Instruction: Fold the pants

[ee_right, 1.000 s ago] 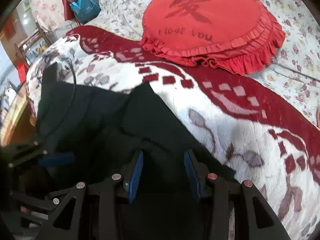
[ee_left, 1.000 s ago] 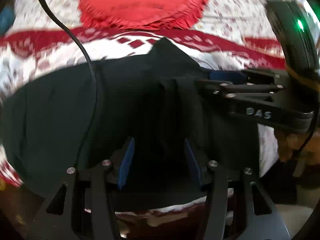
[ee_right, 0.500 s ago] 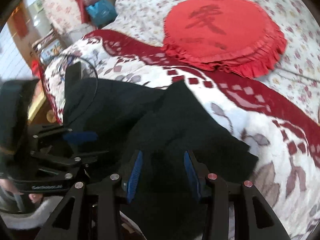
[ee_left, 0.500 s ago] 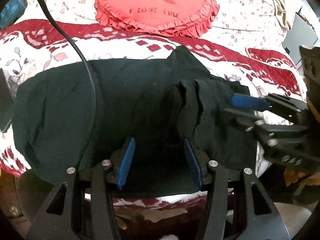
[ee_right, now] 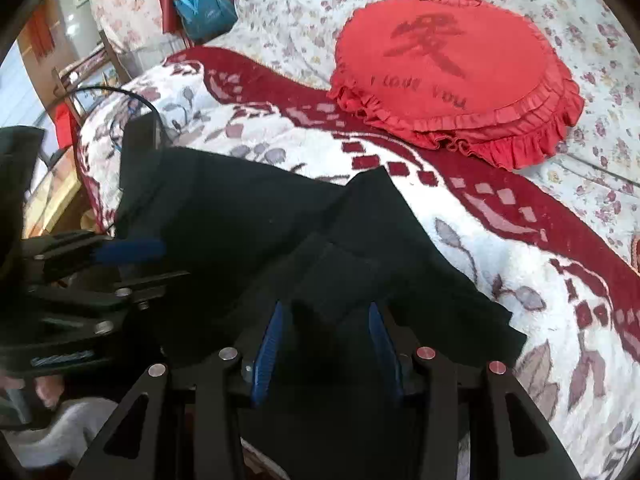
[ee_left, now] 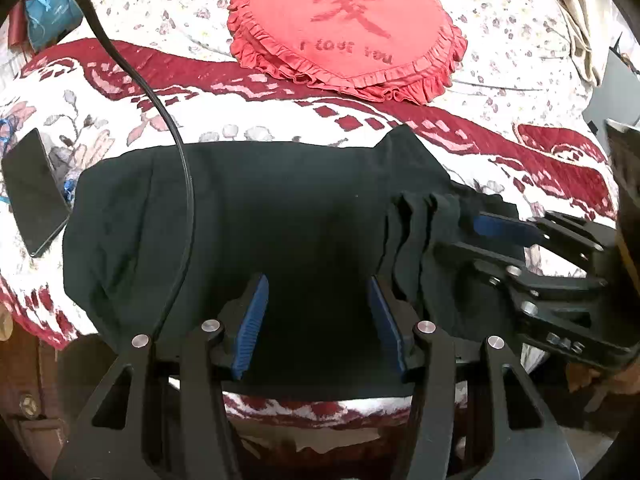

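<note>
The left gripper hangs over the near edge of the bed, its two black plastic fingers lined with ribbed blue pads, standing about half apart. Dark cloth lies under and between them, but the pads do not press on it as far as I can see; nothing is pinched. The right gripper is of the same make, its jaws also roughly half open, with a raised fold of the cloth standing between the blue pads; I cannot tell whether they touch it. From the left camera the right gripper comes in from the right side, one blue pad lying against a bunched, pleated ridge of fabric.

The pants are black, soft and matte, spread in a wide, roughly rectangular slab along the near edge of the bed, with one pointed corner sticking up toward the far side and a few gathered folds at the right end. A glossy black cable curves down across their left part.

Under them is a plush blanket, white with grey flowers and a deep red band with blocky squares. A dark flat phone lies on it just left of the pants. Further back, on a small-flowered sheet, sits a red heart-shaped cushion with a ruffled rim and stitched lettering.
</note>
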Action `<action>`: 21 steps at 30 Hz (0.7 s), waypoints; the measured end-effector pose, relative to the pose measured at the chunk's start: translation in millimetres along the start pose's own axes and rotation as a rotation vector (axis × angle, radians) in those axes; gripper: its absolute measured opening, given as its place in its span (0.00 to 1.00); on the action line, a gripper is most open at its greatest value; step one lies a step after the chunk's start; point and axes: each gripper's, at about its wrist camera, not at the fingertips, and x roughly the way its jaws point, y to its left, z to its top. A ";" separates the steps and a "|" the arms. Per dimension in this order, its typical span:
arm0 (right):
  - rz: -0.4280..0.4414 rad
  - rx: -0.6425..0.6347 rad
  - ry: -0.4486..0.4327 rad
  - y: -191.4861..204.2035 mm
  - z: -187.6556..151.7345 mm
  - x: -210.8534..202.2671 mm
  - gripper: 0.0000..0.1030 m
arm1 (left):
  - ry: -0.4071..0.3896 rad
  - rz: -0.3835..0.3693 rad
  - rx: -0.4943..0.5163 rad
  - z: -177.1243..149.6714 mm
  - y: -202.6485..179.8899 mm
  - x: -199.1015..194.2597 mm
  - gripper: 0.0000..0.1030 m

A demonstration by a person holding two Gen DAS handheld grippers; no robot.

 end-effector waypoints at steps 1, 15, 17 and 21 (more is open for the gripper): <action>-0.002 0.003 -0.001 0.1 -1.0 -0.3 0.42 | 0.004 0.001 -0.003 1.3 -0.1 2.2 0.50; 0.007 -0.032 0.032 8.0 11.7 11.2 0.47 | 0.010 0.020 -0.066 9.6 21.5 7.3 0.51; 0.004 -0.046 0.015 11.3 21.0 9.4 0.48 | 0.005 0.014 -0.091 10.4 28.2 4.0 0.61; -0.013 -0.059 0.022 18.2 32.1 17.0 0.48 | -0.006 0.011 -0.128 11.2 40.6 -3.5 0.63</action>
